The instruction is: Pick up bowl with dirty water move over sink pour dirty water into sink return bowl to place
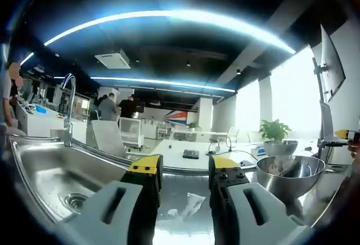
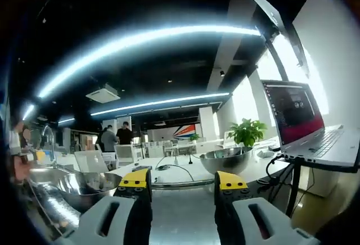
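Observation:
A steel bowl [image 1: 289, 172] stands on the wet steel counter [image 1: 185, 222], to the right of my left gripper [image 1: 184, 166]; its inside shows murky reflections. The same bowl [image 2: 84, 184] lies low at the left in the right gripper view. The sink [image 1: 39, 172] with its tall faucet [image 1: 68, 110] sits to the left of the left gripper. Both grippers are open with nothing between their yellow-tipped jaws. My right gripper [image 2: 183, 180] points over the counter, to the right of the bowl and apart from it.
A second steel bowl [image 2: 225, 159] and a potted plant [image 2: 247, 131] stand on a white table behind the counter. An open laptop [image 2: 304, 121] sits on a stand at the right. A crumpled white scrap [image 1: 188, 205] lies on the counter. People [image 1: 107, 107] stand far back.

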`<action>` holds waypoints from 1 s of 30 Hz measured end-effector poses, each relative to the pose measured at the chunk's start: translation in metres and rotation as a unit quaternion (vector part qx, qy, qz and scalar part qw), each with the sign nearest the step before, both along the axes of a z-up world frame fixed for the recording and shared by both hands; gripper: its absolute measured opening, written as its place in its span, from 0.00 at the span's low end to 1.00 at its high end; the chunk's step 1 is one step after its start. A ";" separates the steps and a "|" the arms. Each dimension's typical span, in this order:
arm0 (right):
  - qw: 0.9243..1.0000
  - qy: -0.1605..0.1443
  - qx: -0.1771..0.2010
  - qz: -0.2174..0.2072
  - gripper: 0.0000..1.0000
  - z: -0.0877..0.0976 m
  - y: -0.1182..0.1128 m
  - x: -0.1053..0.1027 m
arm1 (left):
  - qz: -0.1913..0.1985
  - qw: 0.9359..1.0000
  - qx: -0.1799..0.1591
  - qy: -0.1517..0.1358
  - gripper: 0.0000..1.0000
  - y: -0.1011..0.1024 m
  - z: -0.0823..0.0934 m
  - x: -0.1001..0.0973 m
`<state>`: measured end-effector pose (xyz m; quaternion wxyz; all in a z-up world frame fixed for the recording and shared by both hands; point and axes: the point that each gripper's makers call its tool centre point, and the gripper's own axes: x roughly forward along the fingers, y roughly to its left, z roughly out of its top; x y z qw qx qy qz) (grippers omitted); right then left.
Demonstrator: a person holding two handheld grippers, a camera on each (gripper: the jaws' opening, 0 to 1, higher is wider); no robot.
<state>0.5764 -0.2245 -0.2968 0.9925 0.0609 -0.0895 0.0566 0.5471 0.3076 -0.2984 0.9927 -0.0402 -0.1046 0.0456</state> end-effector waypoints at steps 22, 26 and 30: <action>1.000 0.003 -0.003 0.002 0.38 -0.001 -0.004 0.002 | -0.002 1.000 -0.001 0.005 0.24 0.004 -0.001 0.011; 1.000 0.001 -0.009 0.001 0.38 0.001 -0.005 -0.001 | -0.006 1.000 0.004 0.013 0.24 0.003 -0.004 0.013; 1.000 -0.003 -0.008 0.003 0.39 0.006 -0.004 -0.004 | -0.008 1.000 0.003 0.018 0.24 0.002 -0.004 0.012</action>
